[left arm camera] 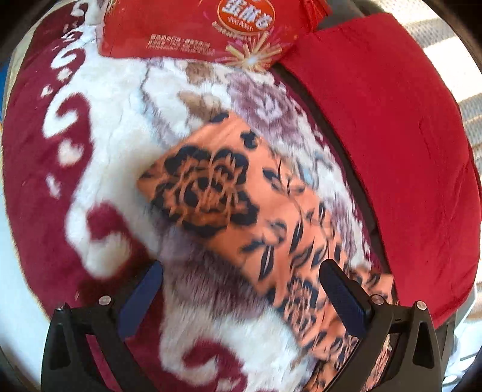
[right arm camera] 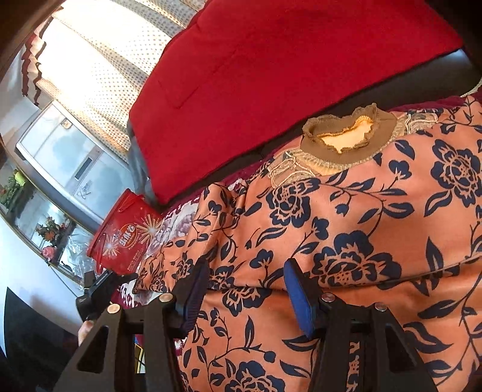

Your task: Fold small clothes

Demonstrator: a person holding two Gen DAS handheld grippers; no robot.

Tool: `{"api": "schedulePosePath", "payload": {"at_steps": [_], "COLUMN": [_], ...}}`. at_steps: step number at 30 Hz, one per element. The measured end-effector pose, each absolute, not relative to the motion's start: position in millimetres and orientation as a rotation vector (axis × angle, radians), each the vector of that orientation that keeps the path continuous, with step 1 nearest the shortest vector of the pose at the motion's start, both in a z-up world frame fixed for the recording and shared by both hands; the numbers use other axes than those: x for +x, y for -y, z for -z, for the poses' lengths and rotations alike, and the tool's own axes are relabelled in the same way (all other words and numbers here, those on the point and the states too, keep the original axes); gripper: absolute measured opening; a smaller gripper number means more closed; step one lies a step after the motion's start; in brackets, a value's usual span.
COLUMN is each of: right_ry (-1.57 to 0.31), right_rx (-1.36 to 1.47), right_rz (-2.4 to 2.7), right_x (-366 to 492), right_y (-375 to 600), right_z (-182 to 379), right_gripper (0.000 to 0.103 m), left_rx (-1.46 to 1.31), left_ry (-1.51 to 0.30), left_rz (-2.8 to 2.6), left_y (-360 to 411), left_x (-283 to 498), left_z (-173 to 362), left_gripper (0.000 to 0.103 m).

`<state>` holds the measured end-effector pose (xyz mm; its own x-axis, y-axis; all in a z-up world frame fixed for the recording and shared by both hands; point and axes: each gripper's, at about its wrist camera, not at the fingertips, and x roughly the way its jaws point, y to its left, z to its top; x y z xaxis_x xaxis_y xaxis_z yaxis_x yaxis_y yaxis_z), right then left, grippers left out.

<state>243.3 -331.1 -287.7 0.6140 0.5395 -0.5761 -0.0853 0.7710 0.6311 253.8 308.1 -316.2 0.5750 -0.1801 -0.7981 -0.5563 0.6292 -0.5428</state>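
Observation:
An orange top with a dark blue flower print [right arm camera: 346, 217] lies spread on a red and white plush blanket [left arm camera: 114, 126]. Its brown lace collar [right arm camera: 346, 135] faces the far side. In the left wrist view one sleeve [left arm camera: 229, 193] stretches across the blanket. My left gripper [left arm camera: 241, 274] is open and empty just above the blanket, with its right finger over the sleeve. My right gripper [right arm camera: 245, 271] is open over the lower body of the top, where a fold ridge runs between the fingers. The left gripper also shows in the right wrist view [right arm camera: 99, 289].
A red cushion [right arm camera: 271, 75] lies along the far side of the blanket, also in the left wrist view [left arm camera: 391, 135]. A red snack bag [left arm camera: 195, 27] lies at the blanket's far end; it shows in the right wrist view [right arm camera: 123, 235]. A television [right arm camera: 66, 156] stands behind.

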Motion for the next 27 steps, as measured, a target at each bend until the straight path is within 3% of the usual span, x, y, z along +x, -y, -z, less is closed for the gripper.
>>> {"api": "schedulePosePath", "payload": {"at_steps": [3,6,7,11,18,27], "right_ry": [-0.837,-0.84,-0.838,-0.828,-0.814,-0.74], "right_rx": [0.615,0.626,0.628,0.627,0.661,0.77], "right_rz": [-0.384,-0.369,-0.367,-0.337,-0.259,-0.165], "right_x": [243.1,243.0,242.4,239.1,229.3,213.7], "right_y": [335.9,340.9,342.4,355.0,391.8,449.6], "right_z": [287.5,288.2,287.9,286.3,287.0,281.2], "right_gripper": [0.056,0.056,0.056,0.056,0.056,0.056], "left_rx": [-0.892,-0.907,-0.931,-0.959,-0.786,-0.469], "left_ry": [-0.904,-0.857,-0.848,-0.837,-0.712,-0.515], "left_rz": [-0.27,-0.263,-0.227,-0.2,-0.1,0.027], "left_y": [-316.2,-327.1,-330.8,-339.9,-312.5,-258.2], "left_x": [264.8,271.7,273.0,276.6,272.7,270.8], "left_z": [314.0,311.3,312.4,311.6,234.7,62.8], "left_gripper": [0.093,0.05,0.029,0.005,0.005,0.005]}}
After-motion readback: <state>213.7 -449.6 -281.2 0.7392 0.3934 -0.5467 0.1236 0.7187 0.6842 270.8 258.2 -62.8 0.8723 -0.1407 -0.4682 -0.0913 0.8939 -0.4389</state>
